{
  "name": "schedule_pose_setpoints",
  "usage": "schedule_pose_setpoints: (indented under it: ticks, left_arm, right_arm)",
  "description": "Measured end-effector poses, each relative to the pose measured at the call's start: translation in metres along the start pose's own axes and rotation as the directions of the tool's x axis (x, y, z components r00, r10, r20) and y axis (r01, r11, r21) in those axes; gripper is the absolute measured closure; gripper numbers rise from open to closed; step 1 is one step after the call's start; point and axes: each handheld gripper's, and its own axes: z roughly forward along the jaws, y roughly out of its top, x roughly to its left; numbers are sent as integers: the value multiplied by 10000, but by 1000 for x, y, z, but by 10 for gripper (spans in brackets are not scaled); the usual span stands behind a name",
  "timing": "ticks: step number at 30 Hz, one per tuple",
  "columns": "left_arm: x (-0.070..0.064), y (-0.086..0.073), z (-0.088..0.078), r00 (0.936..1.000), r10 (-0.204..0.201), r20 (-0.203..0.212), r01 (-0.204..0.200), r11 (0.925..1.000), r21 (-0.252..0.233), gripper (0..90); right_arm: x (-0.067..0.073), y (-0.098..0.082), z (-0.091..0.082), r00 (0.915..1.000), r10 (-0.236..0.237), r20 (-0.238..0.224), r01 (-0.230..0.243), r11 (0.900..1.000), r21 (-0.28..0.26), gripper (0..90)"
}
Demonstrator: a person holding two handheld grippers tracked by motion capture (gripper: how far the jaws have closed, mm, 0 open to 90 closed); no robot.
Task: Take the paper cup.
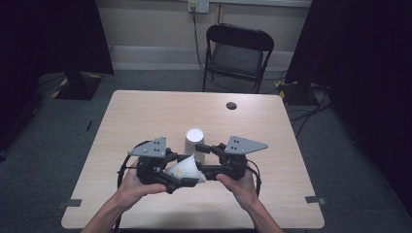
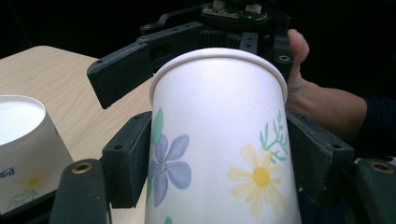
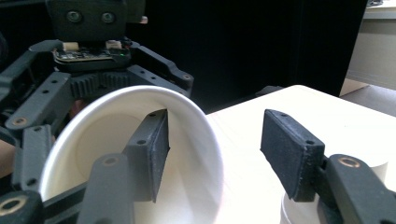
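A flowered paper cup [image 1: 184,170] lies on its side above the table's near half. My left gripper [image 1: 182,170] is shut on it; in the left gripper view its pads press both sides of the cup [image 2: 215,116], whose mouth points away. My right gripper [image 1: 206,160] faces that mouth and stands open. In the right gripper view one jaw reaches inside the cup [image 3: 196,186] and the other stays outside, with a gap on each side of the wall. A second cup [image 1: 194,141] stands upside down just behind both grippers.
The light wooden table [image 1: 145,111] has a small dark spot [image 1: 231,105] near its far edge. A black folding chair [image 1: 238,53] stands behind it. The upside-down cup [image 2: 23,135] is close to my left gripper's jaws.
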Motion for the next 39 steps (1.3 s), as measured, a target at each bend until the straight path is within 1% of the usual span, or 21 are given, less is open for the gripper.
schedule_pose_setpoints:
  ticks: [2,4,9,15,17,19,20,25,29,31,32,33,34,35,38,39]
  left_arm:
    - [-1,0,0,10000,70,-62,-70,10000,-15,290]
    - [0,0,0,10000,16,-57,-16,10000,10,292]
    - [0,-1,1,10000,74,28,-74,9999,151,292]
    - [1,-1,2,9999,105,-27,-104,9995,299,299]
    - [1,-2,2,9999,123,-15,-122,9994,333,302]
    - [1,-2,2,9996,263,-75,-260,9990,361,317]
    - [2,-2,2,9998,205,-54,-203,9992,346,318]
    - [4,-4,1,9999,123,-22,-123,9995,288,319]
    - [5,-3,-2,9999,90,-121,-87,9998,191,319]
    - [5,-2,-3,9995,227,-212,-222,9995,231,318]
    - [4,-2,-3,9994,283,-178,-278,9992,292,318]
    - [4,-2,-2,9993,323,-177,-316,9988,374,317]
    - [3,-3,-1,9993,301,-206,-294,9990,337,316]
    - [3,-3,0,9995,283,-169,-278,9991,306,316]
    - [3,-2,0,9991,381,-203,-374,9987,356,316]
    - [3,-2,0,9992,343,-190,-336,9988,343,316]
  right_arm:
    - [2,0,1,9999,-123,75,123,9999,85,413]
    - [1,0,1,10000,-51,29,51,10000,1,412]
    - [2,0,1,9999,-135,46,134,9998,161,411]
    - [4,-1,4,9998,-162,-127,166,9994,290,402]
    - [4,-1,5,9998,-179,-105,182,9993,329,402]
    - [5,-1,5,9997,-177,-150,183,9991,389,391]
    - [5,0,5,9997,-180,-137,185,9989,422,382]
    - [3,1,2,9999,-120,-87,123,9993,351,354]
    - [0,1,-3,10000,-17,-9,17,9998,219,349]
    - [0,1,-5,10000,48,-4,-48,9998,172,348]
    - [-1,2,-5,10000,61,-4,-61,9999,112,348]
    - [-1,3,-5,10000,52,9,-52,9999,90,348]
    - [0,3,-5,10000,68,-45,-68,10000,25,348]
    - [1,4,-4,10000,-17,-43,18,9999,127,347]
    - [3,4,-1,9999,-51,-99,54,9997,249,348]
    - [3,3,0,9999,-23,-101,26,9996,286,348]
